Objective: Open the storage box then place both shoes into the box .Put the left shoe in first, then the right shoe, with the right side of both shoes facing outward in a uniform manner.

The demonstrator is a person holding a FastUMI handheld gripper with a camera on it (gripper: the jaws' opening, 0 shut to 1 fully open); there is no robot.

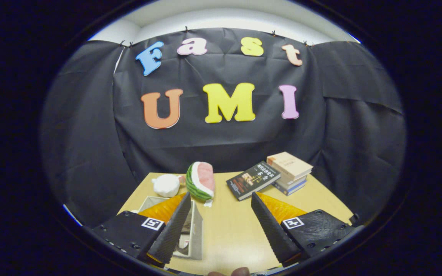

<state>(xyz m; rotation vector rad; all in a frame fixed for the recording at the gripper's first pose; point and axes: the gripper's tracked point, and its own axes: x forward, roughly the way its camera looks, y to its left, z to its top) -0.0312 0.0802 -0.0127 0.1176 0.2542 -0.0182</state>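
On the pale wooden table point(228, 230), the scene reads from the left as follows. At the table's far left corner lies a white plush toy point(166, 185), small and rounded, close to the booth's black cloth wall. Just beside it, touching or nearly so, a plush watermelon slice point(202, 181) stands tilted, its green striped rind toward the white toy and its pink flesh facing the books. Nearer the camera and below these two sits the storage box point(197, 234), a whitish open-topped container whose near wall and rim show between the left finger and the bare tabletop; most of it is hidden behind that finger, and something dark lies inside, too covered to identify. The gripper point(219, 224) hovers above the table with its two fingers spread wide apart and nothing between them, only bare wood; the left finger overlaps the box in the view, though contact cannot be judged. Beyond the right finger, a dark-covered book point(253, 179) lies flat and angled. Touching its far edge, a stack of books point(291, 172) sits at the table's far right corner, a tan one on top.
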